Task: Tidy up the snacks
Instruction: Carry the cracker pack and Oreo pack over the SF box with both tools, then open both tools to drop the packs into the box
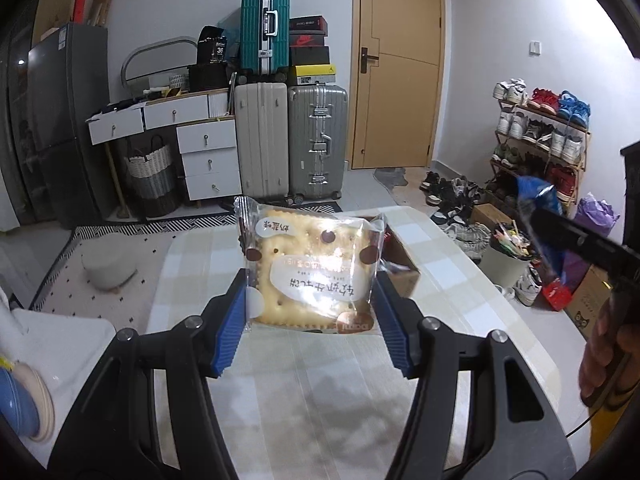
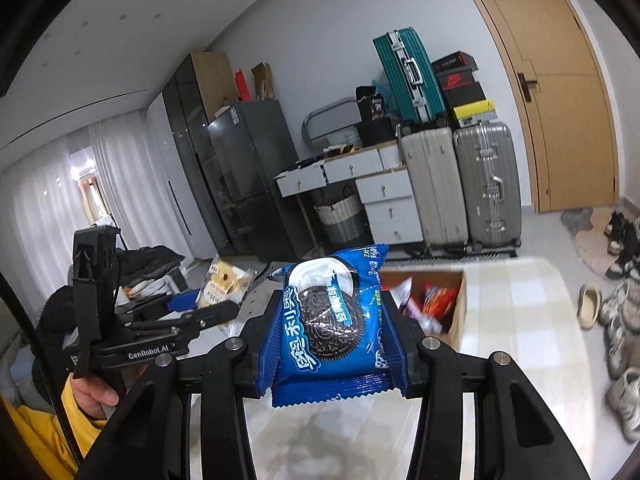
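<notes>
Left gripper [image 1: 310,312]: blue pads closed partway on the side edges of a clear-wrapped cracker packet [image 1: 310,268], held upright in the air above the checked table [image 1: 460,280], on the near side of the open cardboard box [image 1: 404,256]. Right gripper [image 2: 332,334]: jaws narrowed onto a blue sandwich-cookie packet [image 2: 332,316], likewise raised off the table, near and left of the same box [image 2: 454,312], which sits toward the table's far edge with loose snack wrappers inside. Table surface nearer than the box: bare cloth under both packets, unobstructed out to its rounded right edge.
</notes>
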`<state>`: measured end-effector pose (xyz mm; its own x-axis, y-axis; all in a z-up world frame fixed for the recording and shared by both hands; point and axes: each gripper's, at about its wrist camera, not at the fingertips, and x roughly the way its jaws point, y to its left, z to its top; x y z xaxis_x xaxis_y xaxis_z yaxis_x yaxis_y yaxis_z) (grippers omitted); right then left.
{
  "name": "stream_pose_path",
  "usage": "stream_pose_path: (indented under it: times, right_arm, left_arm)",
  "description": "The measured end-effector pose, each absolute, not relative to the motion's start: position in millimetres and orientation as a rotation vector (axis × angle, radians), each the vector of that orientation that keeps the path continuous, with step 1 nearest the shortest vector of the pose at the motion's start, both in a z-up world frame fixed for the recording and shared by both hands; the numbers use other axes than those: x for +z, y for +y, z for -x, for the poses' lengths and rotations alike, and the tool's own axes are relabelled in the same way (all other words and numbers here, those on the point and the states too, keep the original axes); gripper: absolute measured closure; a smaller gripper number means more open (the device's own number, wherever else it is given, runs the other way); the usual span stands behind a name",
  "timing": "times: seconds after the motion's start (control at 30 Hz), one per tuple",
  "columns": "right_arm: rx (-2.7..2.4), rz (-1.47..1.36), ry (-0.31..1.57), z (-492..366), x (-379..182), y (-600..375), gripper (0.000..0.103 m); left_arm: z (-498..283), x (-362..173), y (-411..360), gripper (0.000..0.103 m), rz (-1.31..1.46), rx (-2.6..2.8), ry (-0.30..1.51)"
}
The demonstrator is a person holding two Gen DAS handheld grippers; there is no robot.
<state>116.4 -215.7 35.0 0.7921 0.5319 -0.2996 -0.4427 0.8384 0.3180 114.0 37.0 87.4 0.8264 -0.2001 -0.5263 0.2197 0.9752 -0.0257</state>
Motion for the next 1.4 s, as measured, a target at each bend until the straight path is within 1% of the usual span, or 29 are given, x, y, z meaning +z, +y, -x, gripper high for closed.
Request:
stream_pose_path:
  times: [0.2,0.37,0.57,0.8,0.93,1.13,1.4]
  right_arm:
    - [0.534,-0.202,0.402,-172.3,56.4,-216.1,0.058]
    - [0.537,-0.158,0.443,-226.7,57.4,-209.4,0.058]
    - [0.514,-0.137,0.532,-298.9,38.2,-200.0,0.058]
    - [0.472,-0.253,0.648,-375.7,2.6,-201.9,0.058]
    - [0.458,-0.288,0.705,-404.0,-18.1,-202.2,0.058]
    - [0.451,-0.295,0.732,-422.5,-35.2,-202.9,0.058]
    - [0.441,-0.292,0.757,-424.8,-52.9,-204.1,0.058]
  left_arm:
    - [-187.7,95.5,32.1,0.046,-0.044,-0.198,0.585]
    - [-262.6,83.8,19.8,0.046,-0.032,-0.227,0.640]
    - [-351.9,49.5,-1.3,0.046,0.013,-0.267,0.754]
    - [-444.3,-9.8,-29.2,0.046,0.005,-0.287,0.873]
    - [-471.3,-34.9,-39.0,0.046,0.017,-0.304,0.925]
    - [-497.0,-60.5,-44.1,0.046,0.039,-0.335,0.975]
    - [-509.7,-78.3,-51.0,0.045,0.031,-0.354,0.970]
